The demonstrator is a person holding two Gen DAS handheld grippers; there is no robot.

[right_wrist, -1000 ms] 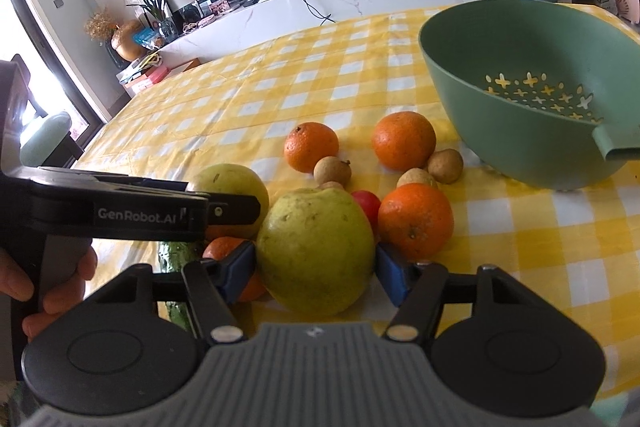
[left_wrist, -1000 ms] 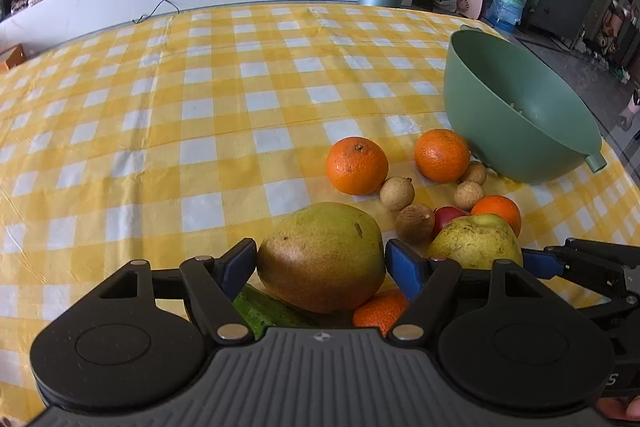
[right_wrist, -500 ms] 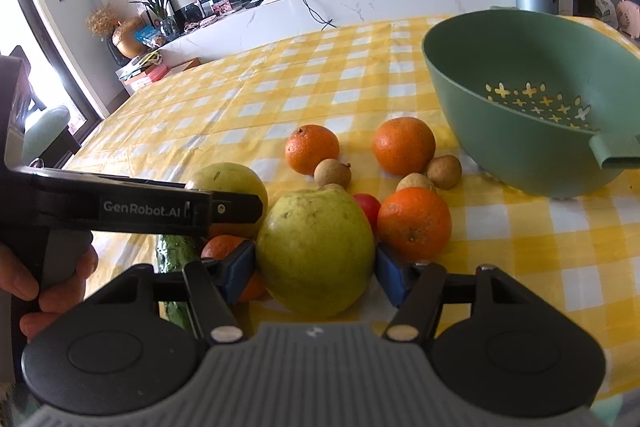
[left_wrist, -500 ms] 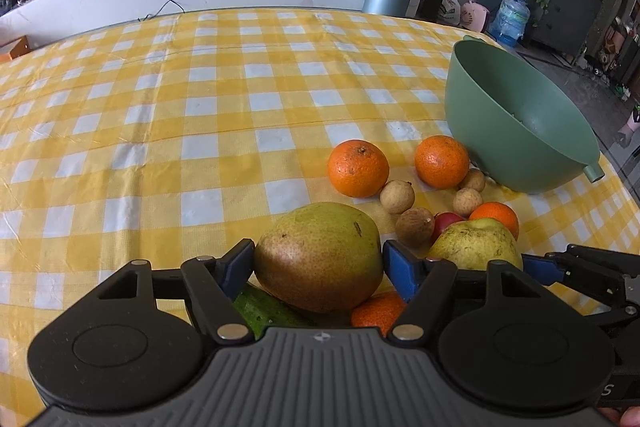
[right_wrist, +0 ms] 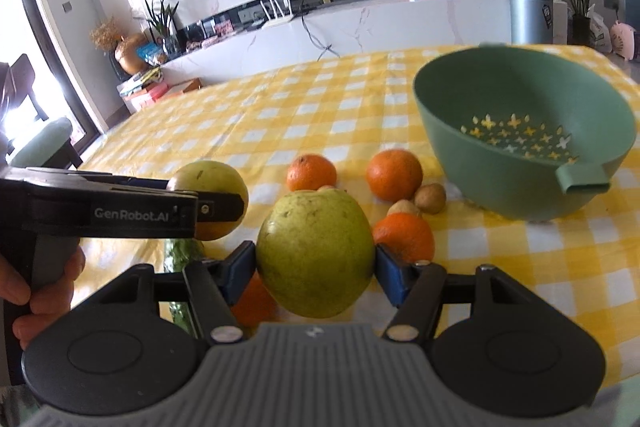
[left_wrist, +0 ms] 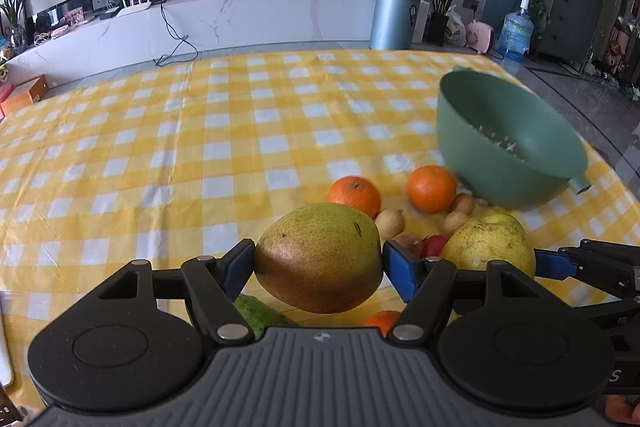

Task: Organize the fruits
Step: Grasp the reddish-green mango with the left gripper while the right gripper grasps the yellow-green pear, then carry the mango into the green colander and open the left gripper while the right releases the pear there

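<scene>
Yellow-and-white checked cloth covers the counter (left_wrist: 240, 147), and most of it to the left and far side lies bare. My left tongs (left_wrist: 319, 263) pinch a brownish-green pear (left_wrist: 318, 259) between the blue pads, lifted clear of the cloth. My right tongs (right_wrist: 316, 263) pinch a yellow-green pear (right_wrist: 316, 251) the same way, also off the counter. In the right view the left tongs' arm reaches in from the left, its pear just beside mine, a small gap between them.

The green colander (right_wrist: 520, 131) sits tilted near the counter's right edge, its mouth facing me and its handle tab toward the near side; nothing lies in it. The floor drops away right behind it.

Between the tongs and the colander the fruit clusters tightly. I count two pears, both held. Four oranges: two by the colander (right_wrist: 394, 174) (right_wrist: 311, 172), one just right of my pear (right_wrist: 404, 237), one under the tongs (right_wrist: 252, 303). Three small brown longan-like fruits show in the left view (left_wrist: 389, 223), plus one small red fruit (left_wrist: 434, 245). One cucumber (left_wrist: 260, 313) lies under the left tongs, mostly hidden.
</scene>
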